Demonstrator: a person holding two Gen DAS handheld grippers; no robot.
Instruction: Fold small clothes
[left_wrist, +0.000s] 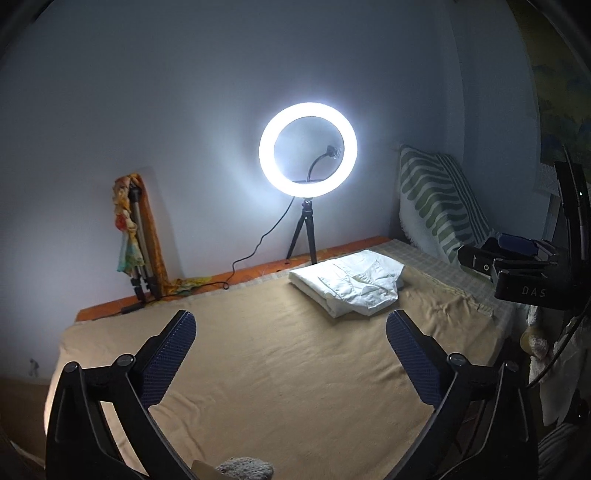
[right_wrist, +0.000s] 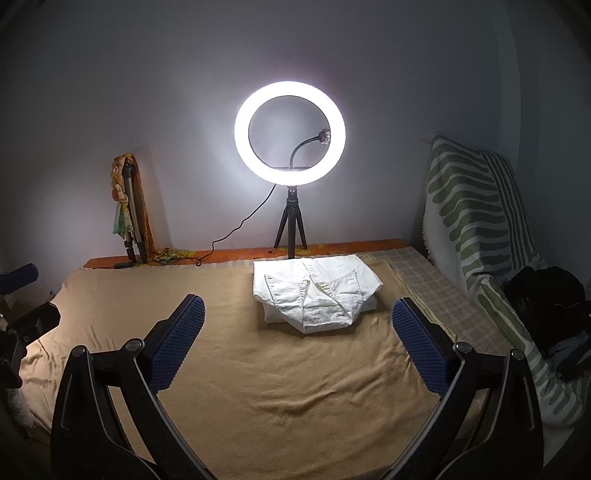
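Note:
A white shirt (left_wrist: 351, 282) lies folded into a compact bundle on the tan blanket (left_wrist: 277, 369), toward the far side near the ring light. It also shows in the right wrist view (right_wrist: 316, 291), collar facing me. My left gripper (left_wrist: 291, 325) is open and empty, held above the blanket, short of the shirt and to its left. My right gripper (right_wrist: 297, 308) is open and empty, just in front of the shirt. The right gripper's body also shows at the right edge of the left wrist view (left_wrist: 517, 269).
A lit ring light (right_wrist: 290, 138) on a small tripod stands at the far edge, its cable trailing left. A folded tripod with a colourful cloth (right_wrist: 129, 210) leans on the wall. A green-striped cushion (right_wrist: 476, 221) and a dark bundle (right_wrist: 550, 295) sit at right.

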